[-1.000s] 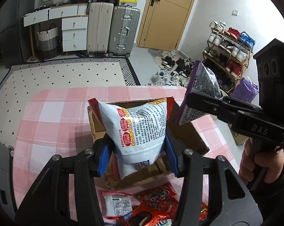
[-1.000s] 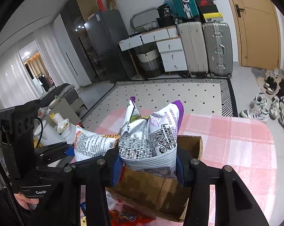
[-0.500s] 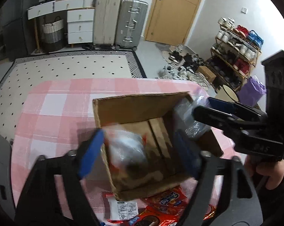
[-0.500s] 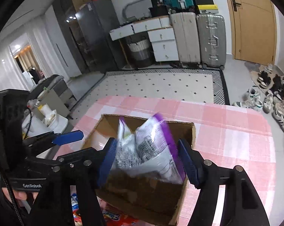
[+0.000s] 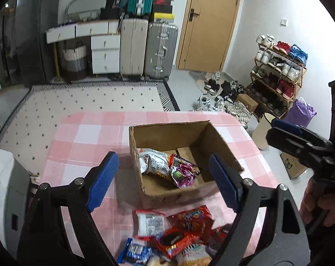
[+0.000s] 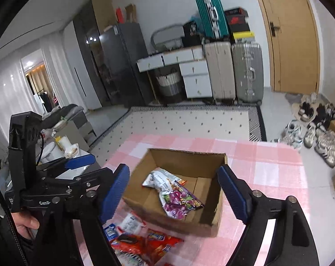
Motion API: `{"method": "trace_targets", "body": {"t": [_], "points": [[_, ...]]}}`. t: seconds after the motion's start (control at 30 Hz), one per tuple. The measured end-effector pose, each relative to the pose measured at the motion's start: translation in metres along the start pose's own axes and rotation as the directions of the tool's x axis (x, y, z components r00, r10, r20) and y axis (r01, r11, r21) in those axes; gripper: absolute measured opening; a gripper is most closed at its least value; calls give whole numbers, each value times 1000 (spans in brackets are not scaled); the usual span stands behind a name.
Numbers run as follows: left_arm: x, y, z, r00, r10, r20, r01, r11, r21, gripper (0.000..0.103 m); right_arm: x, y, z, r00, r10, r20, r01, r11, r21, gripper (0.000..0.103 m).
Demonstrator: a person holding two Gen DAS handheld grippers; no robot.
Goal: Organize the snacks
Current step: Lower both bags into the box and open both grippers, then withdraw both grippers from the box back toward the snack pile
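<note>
1. Box (image 5: 178, 133) sits mid-table on the pink check cloth (image 5: 78, 146), open top up. Two bags lie loose on its floor: a white bag (image 5: 154, 163) toward the far left, a purple bag (image 5: 184, 174) against it on the near side.
2. Left gripper (image 5: 165, 185): jaws wide apart, nothing between the pads. It hangs over the box's near wall.
3. Right gripper (image 6: 176, 194): jaws opening, nothing pressed between them; the box and bags only show through the gap.
4. Both hands look free, so the step in hand is judged to be fetching the next snack.
5. Remaining snacks form a pile (image 5: 180, 232) on the cloth just near of the box: red packs, a blue pack (image 5: 134, 251), a small white pack (image 5: 150, 221). They overlap.
6. To do it well: take the top or outermost pack first, so neighbours are not dragged along.
7. Pinch a pack at its sealed edge; flat foil is likely to slip from a broad squeeze.
8. Work one hand on each side of the pile to keep the grippers from colliding.
9. Drop into the box's bare right half, clear of the two bags.
</note>
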State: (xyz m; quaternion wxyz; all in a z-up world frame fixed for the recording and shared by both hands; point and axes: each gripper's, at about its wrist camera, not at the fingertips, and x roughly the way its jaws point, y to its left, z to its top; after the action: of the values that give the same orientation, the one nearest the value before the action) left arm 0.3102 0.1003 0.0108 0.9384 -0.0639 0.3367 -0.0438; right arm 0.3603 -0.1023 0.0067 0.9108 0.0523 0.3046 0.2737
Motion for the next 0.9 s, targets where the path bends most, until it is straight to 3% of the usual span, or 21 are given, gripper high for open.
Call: {"method": "trace_targets", "body": {"t": [0.23,0.53,0.7,0.9], "points": [[-71,-19,-23,998,0,66,-1,1000,23,88,-66,28,-19,996,-26,79,27,1000,-12,99],[-143,-32,-64,992,-28,123,28,1000,2,99,-128,55,-56,987,-13,160,8,1000,30,102],[-178,-42,-98,987,10,159,-14,1000,24,102,-159,78,-81,982,-24,188,23,1000,4,102],[-198,-47,-125,989,4,146,-6,1000,18,102,-176,99,-109,982,-38,186,43,999,-19,102]]}}
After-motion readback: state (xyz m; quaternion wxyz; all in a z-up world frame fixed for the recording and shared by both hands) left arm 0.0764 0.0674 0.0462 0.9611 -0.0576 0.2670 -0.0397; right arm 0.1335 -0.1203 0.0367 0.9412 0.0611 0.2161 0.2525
